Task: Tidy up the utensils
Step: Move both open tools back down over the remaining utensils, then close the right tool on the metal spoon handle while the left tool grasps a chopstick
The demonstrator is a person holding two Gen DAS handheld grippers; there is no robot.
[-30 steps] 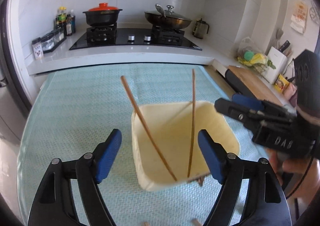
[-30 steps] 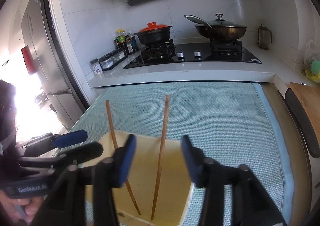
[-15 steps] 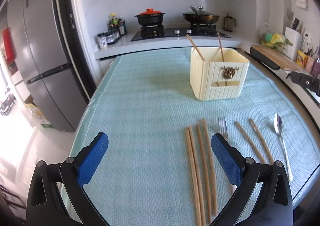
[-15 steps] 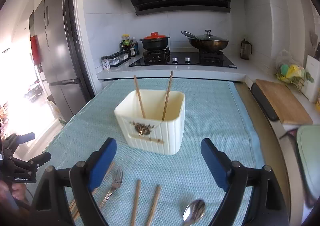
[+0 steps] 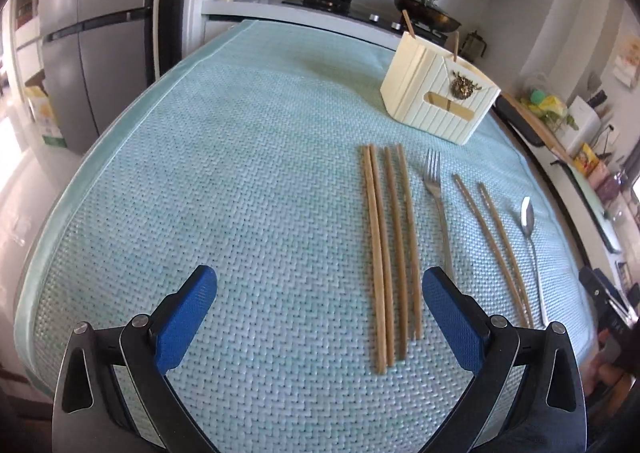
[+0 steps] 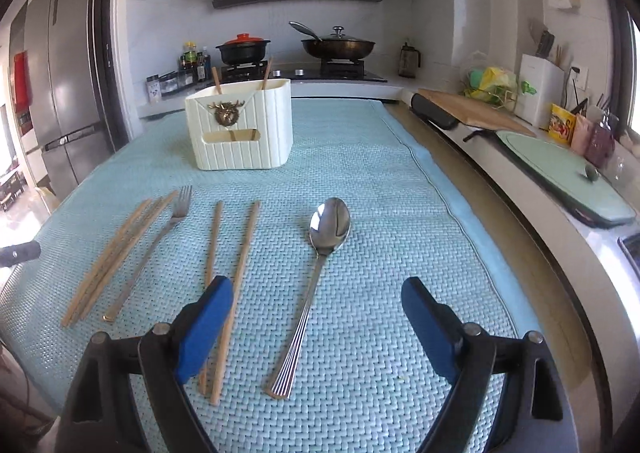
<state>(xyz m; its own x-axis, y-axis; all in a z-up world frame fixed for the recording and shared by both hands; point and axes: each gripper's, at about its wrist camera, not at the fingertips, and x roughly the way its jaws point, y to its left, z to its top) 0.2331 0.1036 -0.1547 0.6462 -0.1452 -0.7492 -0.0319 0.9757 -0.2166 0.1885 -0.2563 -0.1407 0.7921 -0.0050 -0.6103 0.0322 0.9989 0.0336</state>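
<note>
A cream utensil holder [image 5: 438,93] [image 6: 239,125] stands at the far side of the teal mat with two chopsticks upright inside. Nearer on the mat lie several wooden chopsticks [image 5: 390,249] [image 6: 114,257], a fork [image 5: 437,205] [image 6: 154,245], a darker chopstick pair [image 5: 492,245] [image 6: 230,285] and a steel spoon [image 5: 530,241] [image 6: 320,269]. My left gripper [image 5: 318,317] is open and empty, low over the near edge, with the wooden chopsticks' near ends between its fingers' line. My right gripper [image 6: 318,325] is open, empty, with the spoon's handle lying between its fingers.
The teal mat [image 5: 224,181] covers the table. Behind it are a stove with a red-lidded pot [image 6: 242,49] and a wok [image 6: 338,45]. A fridge [image 5: 96,37] stands at the left; a cutting board [image 6: 472,113] and counter clutter line the right side.
Both grippers pulled back from above the holder toward the near edge and sank lower. Their jaws spread wider. The loose utensils on the mat came into view.
</note>
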